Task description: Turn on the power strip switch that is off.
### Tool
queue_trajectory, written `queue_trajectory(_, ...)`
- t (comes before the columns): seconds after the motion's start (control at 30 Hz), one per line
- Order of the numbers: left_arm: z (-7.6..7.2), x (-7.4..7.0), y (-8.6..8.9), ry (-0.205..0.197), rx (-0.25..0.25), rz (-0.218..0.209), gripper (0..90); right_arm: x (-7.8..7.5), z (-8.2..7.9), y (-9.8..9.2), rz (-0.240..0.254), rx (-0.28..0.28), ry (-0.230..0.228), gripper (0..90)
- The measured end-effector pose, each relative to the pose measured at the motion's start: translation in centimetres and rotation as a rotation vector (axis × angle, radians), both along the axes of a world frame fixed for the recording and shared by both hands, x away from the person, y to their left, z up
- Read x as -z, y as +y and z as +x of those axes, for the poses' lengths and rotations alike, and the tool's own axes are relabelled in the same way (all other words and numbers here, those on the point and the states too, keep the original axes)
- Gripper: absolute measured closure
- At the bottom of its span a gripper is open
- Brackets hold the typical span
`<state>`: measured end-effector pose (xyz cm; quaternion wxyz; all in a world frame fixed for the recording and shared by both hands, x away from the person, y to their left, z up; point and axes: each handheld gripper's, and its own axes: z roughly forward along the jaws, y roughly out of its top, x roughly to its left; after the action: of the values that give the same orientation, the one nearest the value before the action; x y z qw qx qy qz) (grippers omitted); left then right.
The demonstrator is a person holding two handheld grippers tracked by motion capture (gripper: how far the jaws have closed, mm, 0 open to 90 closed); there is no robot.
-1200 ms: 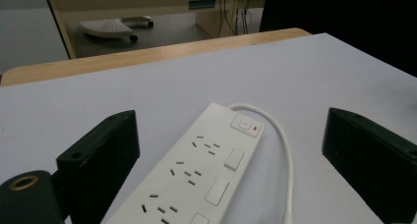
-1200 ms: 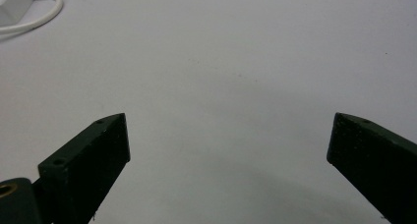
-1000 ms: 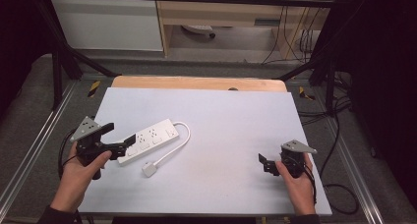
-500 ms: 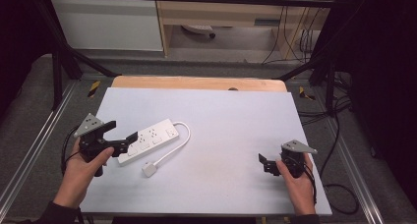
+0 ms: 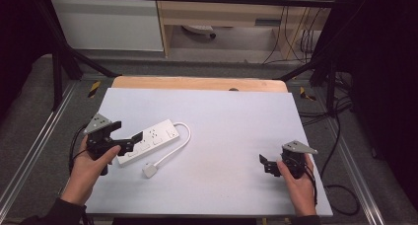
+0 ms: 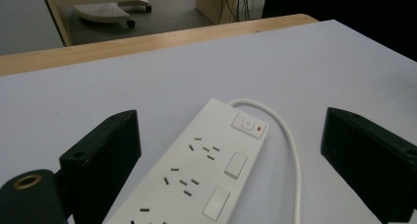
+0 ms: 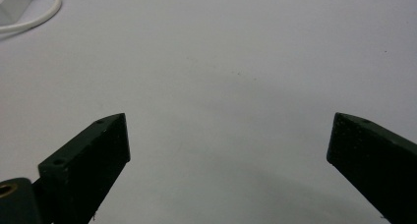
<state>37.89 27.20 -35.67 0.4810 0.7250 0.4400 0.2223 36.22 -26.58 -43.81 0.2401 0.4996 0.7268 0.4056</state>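
Left gripper (image 5: 129, 141): advanced, jaws wide astride power strip (image 5: 149, 141) near table's left edge; risk: cable snagging, strip skidding.

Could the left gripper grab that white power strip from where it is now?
Probably yes. The left gripper has its jaws open to either side of the power strip, and nothing lies between them. The cord runs inside the right jaw and might get pinched.
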Motion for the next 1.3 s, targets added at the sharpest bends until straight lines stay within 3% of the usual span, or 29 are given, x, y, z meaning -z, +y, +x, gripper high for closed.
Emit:
queue_trajectory(0.53,1.3,1.3,-1.3,0.061,0.019,0.043,9.0,0.1,0.1,0.0,-0.002,-0.004,0.002,3.0)
queue_trajectory(1.3,2.9,3.4,-1.5,0.112,-0.012,0.081,11.4,0.1,0.1,0.0,0.003,-0.010,0.010,2.7)
